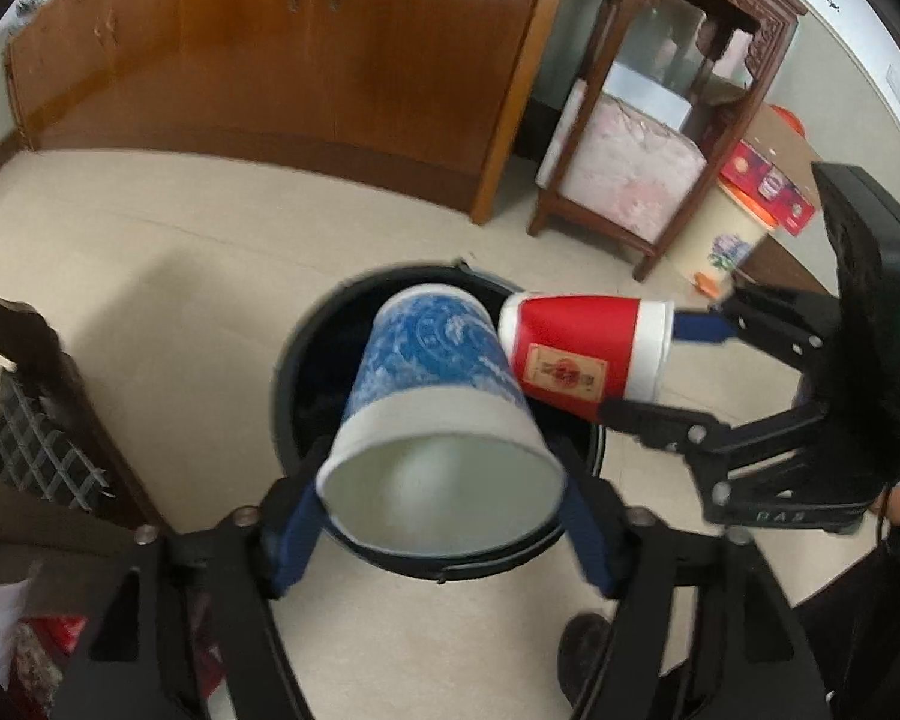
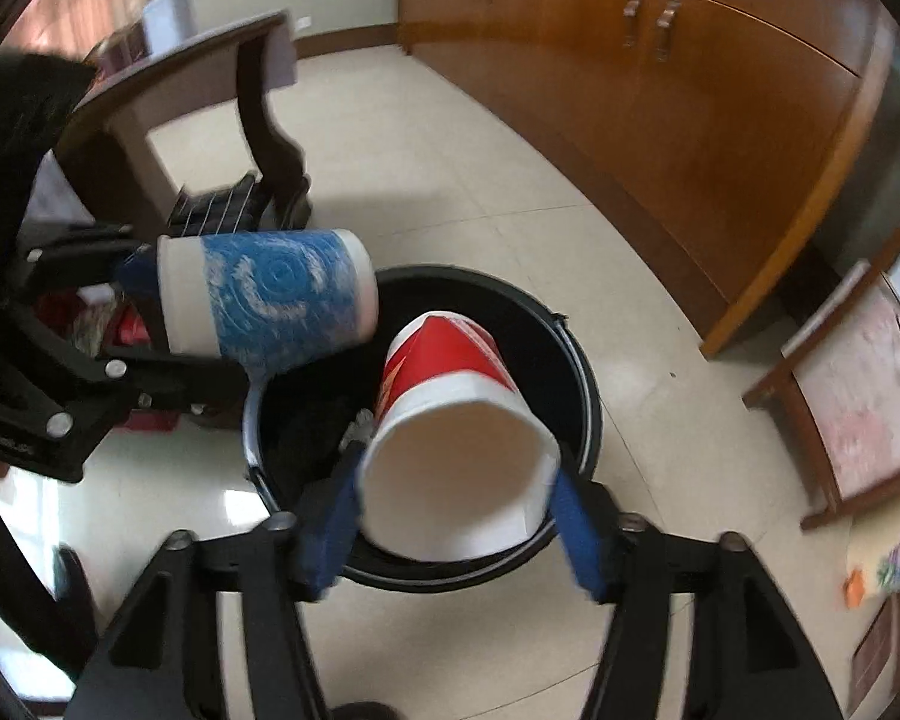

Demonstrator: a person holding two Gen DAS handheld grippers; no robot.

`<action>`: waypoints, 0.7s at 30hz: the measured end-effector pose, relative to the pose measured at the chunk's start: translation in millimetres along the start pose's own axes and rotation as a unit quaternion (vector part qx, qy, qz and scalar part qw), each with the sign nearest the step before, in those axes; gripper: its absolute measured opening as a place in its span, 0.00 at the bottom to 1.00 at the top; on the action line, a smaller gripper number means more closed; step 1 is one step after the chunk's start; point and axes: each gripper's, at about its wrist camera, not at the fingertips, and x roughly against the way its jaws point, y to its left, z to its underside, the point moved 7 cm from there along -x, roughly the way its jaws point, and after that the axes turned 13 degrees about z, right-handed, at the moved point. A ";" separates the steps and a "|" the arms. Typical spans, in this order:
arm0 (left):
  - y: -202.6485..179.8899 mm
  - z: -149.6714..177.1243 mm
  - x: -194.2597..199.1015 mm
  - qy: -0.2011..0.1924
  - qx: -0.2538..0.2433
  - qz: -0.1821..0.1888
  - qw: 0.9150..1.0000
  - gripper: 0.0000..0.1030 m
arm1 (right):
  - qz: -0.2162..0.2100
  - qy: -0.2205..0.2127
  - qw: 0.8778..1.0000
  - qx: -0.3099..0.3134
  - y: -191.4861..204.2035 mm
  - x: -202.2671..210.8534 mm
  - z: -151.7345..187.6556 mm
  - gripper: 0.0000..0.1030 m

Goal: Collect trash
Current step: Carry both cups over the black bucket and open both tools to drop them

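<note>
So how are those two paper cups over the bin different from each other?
The blue cup has a white swirl pattern; the red cup is plain red with a small label. The blue cup sits between the left gripper's fingers, the red cup between the right gripper's. Both are empty paper cups with white rims, tipped bottoms toward the black bin, mouths facing the grippers.

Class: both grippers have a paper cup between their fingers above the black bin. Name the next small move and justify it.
Probably open both grippers a little wider. The blue cup in the left gripper and the red cup in the right gripper already point base-down over the black bin, so they should drop in.
</note>
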 end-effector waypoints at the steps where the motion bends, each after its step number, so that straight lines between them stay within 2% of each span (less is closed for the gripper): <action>1: 9.0 1.4 -1.5 0.000 0.009 -0.025 1.000 0.84 | 0.015 -0.001 1.000 0.008 -1.3 -3.4 2.3 0.91; 2: 16.1 4.5 0.4 -0.001 0.018 -0.037 0.999 0.87 | 0.035 0.008 0.999 0.013 -5.3 -7.1 7.4 1.00; 3: 21.5 7.8 5.7 -0.007 0.030 -0.041 0.999 0.90 | 0.038 0.013 0.999 0.008 -8.1 -7.2 9.6 1.00; 4: 27.4 13.5 15.6 -0.018 0.044 -0.059 0.997 0.97 | 0.040 0.013 0.999 -0.008 -13.8 -4.2 13.3 1.00; 5: 29.3 18.3 24.1 -0.027 0.048 -0.071 0.996 0.99 | 0.044 0.013 0.999 -0.016 -16.0 -1.8 14.2 1.00; 8: 23.6 32.5 50.3 -0.054 0.045 -0.109 0.992 1.00 | 0.092 0.032 0.992 -0.079 -28.0 12.0 23.4 1.00; 11: 10.8 43.5 72.6 -0.082 0.041 -0.140 0.986 1.00 | 0.109 0.019 0.988 -0.111 -18.1 33.9 25.7 1.00; 21: -0.9 50.8 120.4 -0.124 0.047 -0.169 0.977 1.00 | 0.093 -0.019 0.985 -0.142 19.1 88.1 13.7 1.00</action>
